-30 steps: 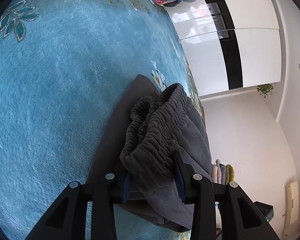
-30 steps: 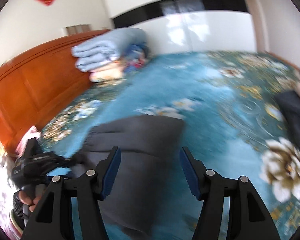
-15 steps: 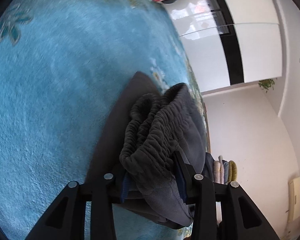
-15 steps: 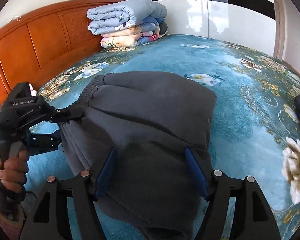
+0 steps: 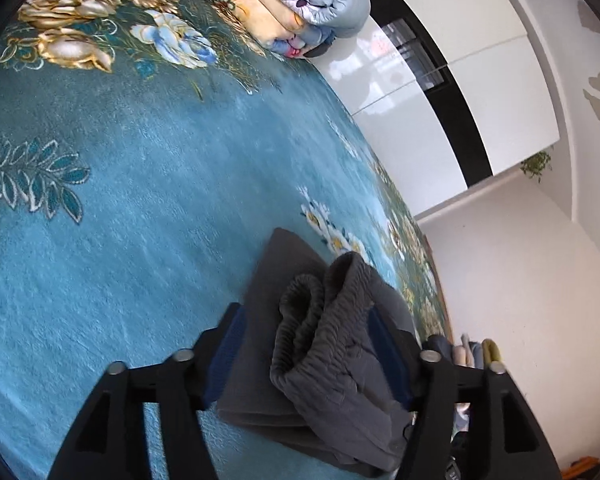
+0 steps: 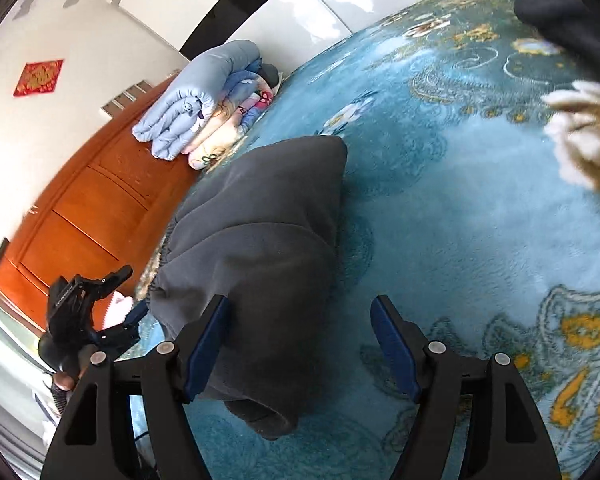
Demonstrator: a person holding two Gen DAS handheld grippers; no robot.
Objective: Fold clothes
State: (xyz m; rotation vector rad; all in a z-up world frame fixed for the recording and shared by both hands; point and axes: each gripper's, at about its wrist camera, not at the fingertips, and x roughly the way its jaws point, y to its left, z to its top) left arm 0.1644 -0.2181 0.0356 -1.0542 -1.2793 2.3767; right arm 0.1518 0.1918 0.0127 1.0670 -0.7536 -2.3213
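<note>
- Our left gripper (image 5: pixel 306 354) is opening, pads clear of the grey trousers (image 5: pixel 332 356) bunched between them.
- Our right gripper (image 6: pixel 300 344) stands apart, the trousers' edge beside its left pad.

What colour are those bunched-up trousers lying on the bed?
Dark charcoal grey all over, the trousers have no pattern; the left wrist view shows them best.

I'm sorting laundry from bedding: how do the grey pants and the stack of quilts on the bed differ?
The grey pants are one dark, plain garment; the quilts are several pale blue and patterned pieces. The pants lie low and loosely folded at the near edge, waistband bunched; the quilts are neatly stacked by the headboard. Both rest on the blue bedspread.
</note>
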